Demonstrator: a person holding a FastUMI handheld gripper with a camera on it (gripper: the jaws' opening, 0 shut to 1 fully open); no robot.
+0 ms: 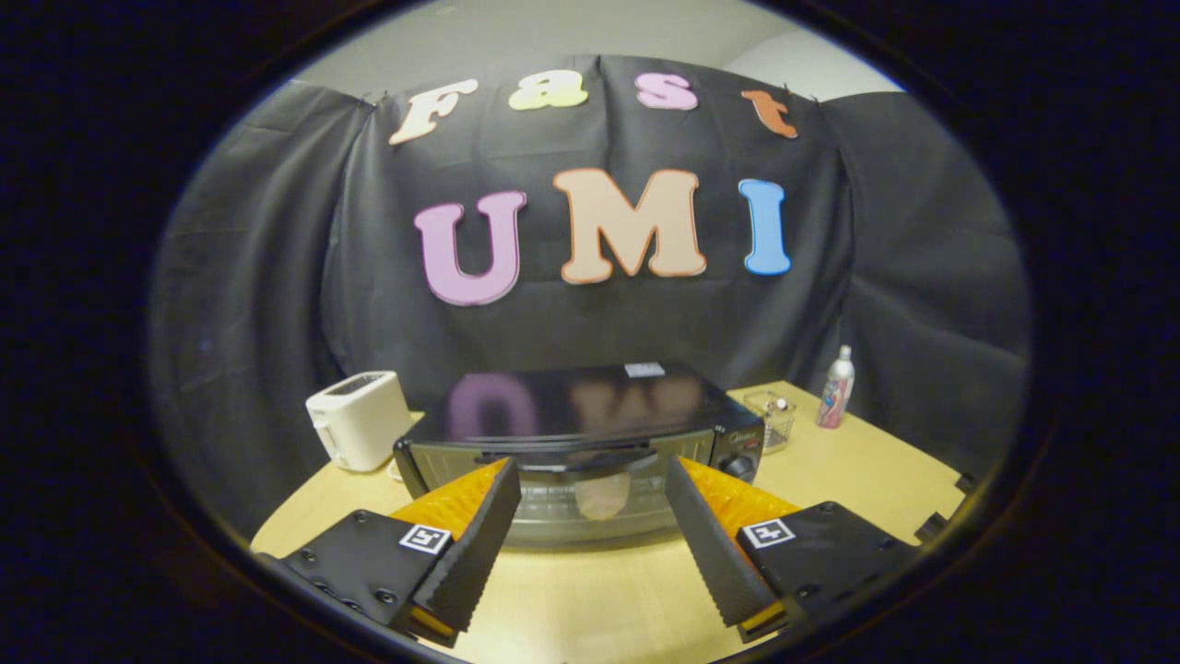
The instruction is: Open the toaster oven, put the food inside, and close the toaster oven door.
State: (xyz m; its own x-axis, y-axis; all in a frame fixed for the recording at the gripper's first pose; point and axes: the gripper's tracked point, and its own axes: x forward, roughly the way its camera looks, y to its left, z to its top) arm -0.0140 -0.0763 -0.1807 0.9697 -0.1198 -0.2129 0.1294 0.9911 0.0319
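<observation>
A black toaster oven point(590, 420) stands on the wooden table point(857, 470), just ahead of my fingers. Its glass door point(590, 503) looks shut, with the handle bar point(576, 458) along the door's top edge. Through the glass a pale piece of food point(601, 495) shows inside the oven. My gripper point(590, 480) is open, its two fingertips spread wide at the door's front, level with the handle, and nothing is between them.
A white toaster point(358, 420) stands left of the oven. To its right are a small clear container point(772, 417) and a pink-and-white bottle point(836, 387). Bare tabletop lies under my fingers and to the right. Black cloth closes off the back.
</observation>
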